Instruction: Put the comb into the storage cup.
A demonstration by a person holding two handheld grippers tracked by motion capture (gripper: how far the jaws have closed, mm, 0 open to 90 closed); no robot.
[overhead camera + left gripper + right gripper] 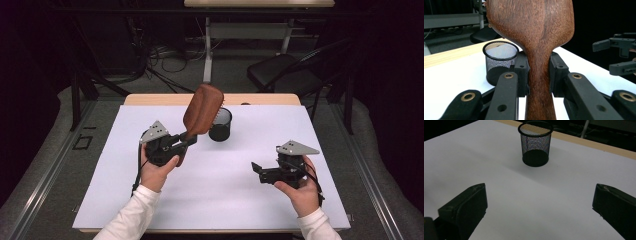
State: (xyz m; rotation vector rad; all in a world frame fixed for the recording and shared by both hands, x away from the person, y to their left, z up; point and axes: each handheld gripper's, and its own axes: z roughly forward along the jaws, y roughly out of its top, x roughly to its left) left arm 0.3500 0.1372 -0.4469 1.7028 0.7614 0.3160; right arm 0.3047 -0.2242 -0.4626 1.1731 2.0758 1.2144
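Note:
A brown wooden paddle hairbrush is held by its handle in my left gripper, whose jaws are shut on it. The head tilts up and to the right, its bristles facing the black mesh cup just beyond. In the left gripper view both pads clamp the brush handle, and the cup stands upright behind on the left. My right gripper hovers open over the right part of the table with nothing between its jaws. In the right gripper view, it points toward the empty cup.
A white mat covers the wooden table, whose edge shows at the back. Beyond it stand a black chair and another table's leg, with cables on the floor.

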